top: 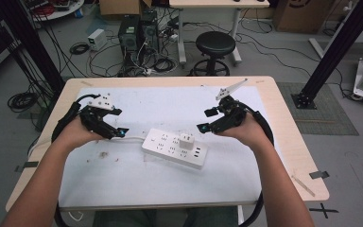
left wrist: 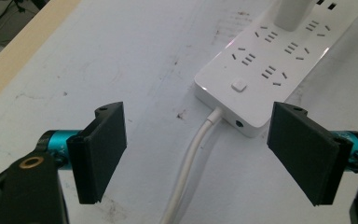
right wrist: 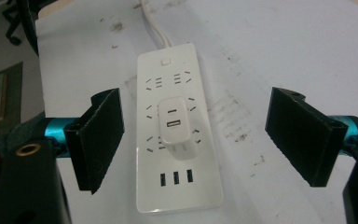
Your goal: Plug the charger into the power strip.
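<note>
Both grippers are hovering spread over a power strip, nothing grasped yet.

The left gripper [left wrist: 196,149] is hanging with jaws wide apart, the white cord [left wrist: 189,163] running between them and the power strip [top: 175,148] just ahead. The right gripper [right wrist: 196,135] is likewise gaping, the charger [right wrist: 175,126] plugged into the strip lying just beyond its jaws. Likely next: the left steadying the strip, the right closing on the charger.

power strip [right wrist: 179,140]: glossy white plastic | table [top: 283,118]: pale wood, matt
</note>
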Tool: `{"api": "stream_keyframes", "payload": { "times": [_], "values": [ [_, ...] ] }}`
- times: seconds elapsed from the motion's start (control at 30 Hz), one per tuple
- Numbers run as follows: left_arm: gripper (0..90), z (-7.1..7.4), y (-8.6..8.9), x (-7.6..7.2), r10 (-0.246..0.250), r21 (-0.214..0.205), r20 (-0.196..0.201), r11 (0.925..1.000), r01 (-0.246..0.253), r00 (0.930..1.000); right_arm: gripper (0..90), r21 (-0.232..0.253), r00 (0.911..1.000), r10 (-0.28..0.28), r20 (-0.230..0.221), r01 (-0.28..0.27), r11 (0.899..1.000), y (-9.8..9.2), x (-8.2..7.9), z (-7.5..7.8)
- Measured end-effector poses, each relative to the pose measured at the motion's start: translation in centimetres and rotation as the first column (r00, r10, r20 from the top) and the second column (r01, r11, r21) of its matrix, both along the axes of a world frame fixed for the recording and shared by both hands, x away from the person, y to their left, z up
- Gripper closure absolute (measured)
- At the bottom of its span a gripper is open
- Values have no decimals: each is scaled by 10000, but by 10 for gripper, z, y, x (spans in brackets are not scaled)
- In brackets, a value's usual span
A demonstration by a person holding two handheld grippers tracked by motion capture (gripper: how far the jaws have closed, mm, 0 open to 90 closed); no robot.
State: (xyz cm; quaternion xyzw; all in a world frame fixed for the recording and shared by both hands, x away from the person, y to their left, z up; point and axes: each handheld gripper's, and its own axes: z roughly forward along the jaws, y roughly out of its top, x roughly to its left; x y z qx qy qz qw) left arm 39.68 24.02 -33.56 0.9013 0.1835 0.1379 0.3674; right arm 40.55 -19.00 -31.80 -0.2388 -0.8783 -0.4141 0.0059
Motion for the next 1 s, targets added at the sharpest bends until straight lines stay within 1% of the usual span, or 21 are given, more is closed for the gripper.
{"api": "stream_keyframes", "payload": {
  "times": [0.03,0.07,0.1,0.13,0.2,0.3,0.33,0.37,0.4,0.53,0.57,0.63,0.67,0.7,0.83,0.9,1.0],
  "values": [
    [197,0,0,-1,17,-128,32,9999,-16,10000,197,-8,10000,-7,57,8,10000,-1,0,0],
    [197,0,0,-1,17,-128,32,9999,-16,10000,197,-8,10000,-7,57,8,10000,-1,0,0],
    [197,1,1,-1,55,-244,50,9997,-54,10000,197,213,9995,-183,251,178,9996,-6,0,0],
    [197,2,2,0,30,-240,64,9997,-29,10000,197,260,9994,-229,251,222,9994,-8,0,0],
    [197,2,3,0,76,-409,133,9991,-71,9999,197,297,9991,-321,273,313,9991,-10,1,-1],
    [197,3,5,0,204,-533,191,9984,-194,9996,197,249,9989,-380,285,373,9990,-11,2,-2],
    [197,2,7,2,282,-681,163,9973,-270,9995,197,230,9989,-394,258,388,9990,-11,3,-3],
    [197,2,8,2,285,-607,174,9978,-274,9994,197,219,9989,-401,255,395,9990,-11,6,-4],
    [197,2,9,3,340,-674,169,9972,-328,9993,197,219,9989,-401,255,395,9990,-11,6,-4],
    [197,-1,9,4,403,-674,79,9969,-397,9992,197,224,9989,-416,208,411,9989,-11,10,-6],
    [197,-1,9,4,376,-620,68,9974,-371,9993,197,246,9988,-458,163,454,9987,-11,10,-6],
    [197,-2,8,4,410,-629,58,9972,-405,9991,197,315,9987,-466,222,459,9984,-12,11,-6],
    [197,-2,8,4,395,-569,37,9976,-392,9992,197,315,9987,-466,222,459,9984,-12,11,-6],
    [197,-2,8,5,381,-594,62,9975,-377,9993,197,403,9981,-577,228,567,9976,-13,11,-5],
    [197,-3,6,6,431,-696,47,9967,-426,9991,197,429,9974,-689,228,679,9968,-18,12,-5],
    [197,-4,6,7,463,-664,35,9967,-459,9989,197,439,9970,-761,159,754,9962,-20,11,-4],
    [197,-4,5,8,452,-647,2,9969,-451,9990,197,462,9968,-786,171,777,9959,-20,11,-4]
  ]
}}
